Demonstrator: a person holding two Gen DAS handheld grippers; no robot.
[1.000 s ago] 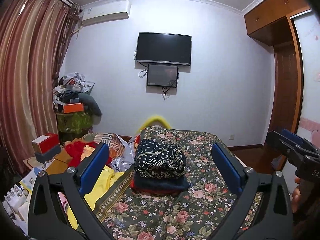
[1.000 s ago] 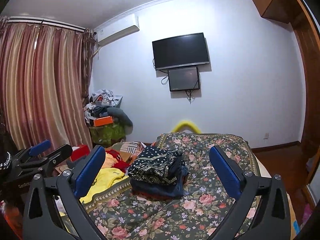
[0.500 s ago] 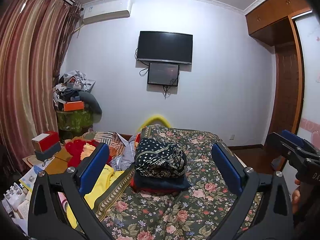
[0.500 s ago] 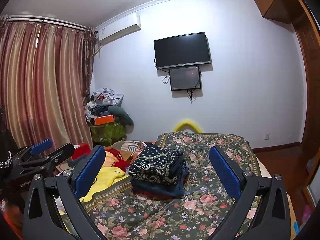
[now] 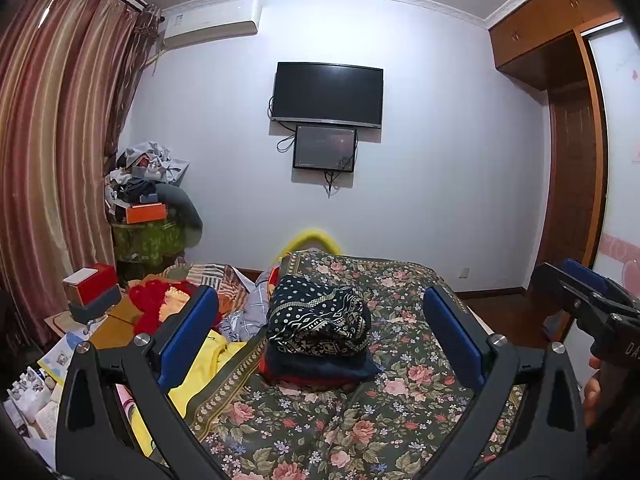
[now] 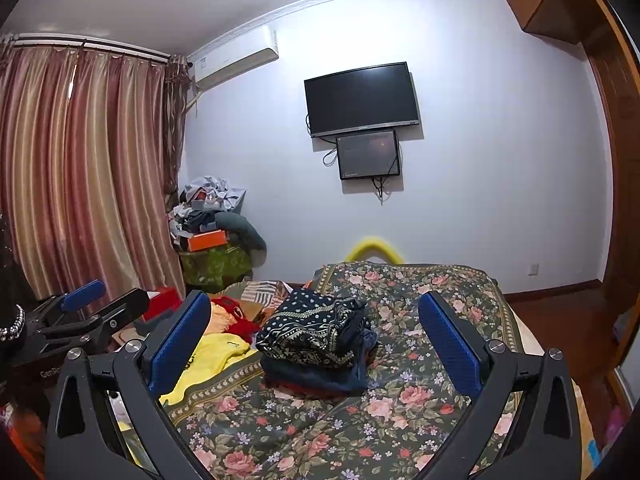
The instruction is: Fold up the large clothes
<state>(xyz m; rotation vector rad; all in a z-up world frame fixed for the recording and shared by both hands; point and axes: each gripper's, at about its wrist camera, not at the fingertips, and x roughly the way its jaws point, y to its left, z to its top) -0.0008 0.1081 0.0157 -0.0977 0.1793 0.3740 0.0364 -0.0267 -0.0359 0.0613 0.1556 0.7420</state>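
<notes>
Both the left tongs and right tongs are still hovering apart and empty, barely shifting, while the folded clothes stack is sitting mid-bed, suggesting that garment is finished.

Black two-finger grippers with blue pads

Left gripper and right gripper: matte black frames, silver screws at the joints, blue ribbed pads (white lettering, partly cut off); a bare fingertip shows.
</notes>
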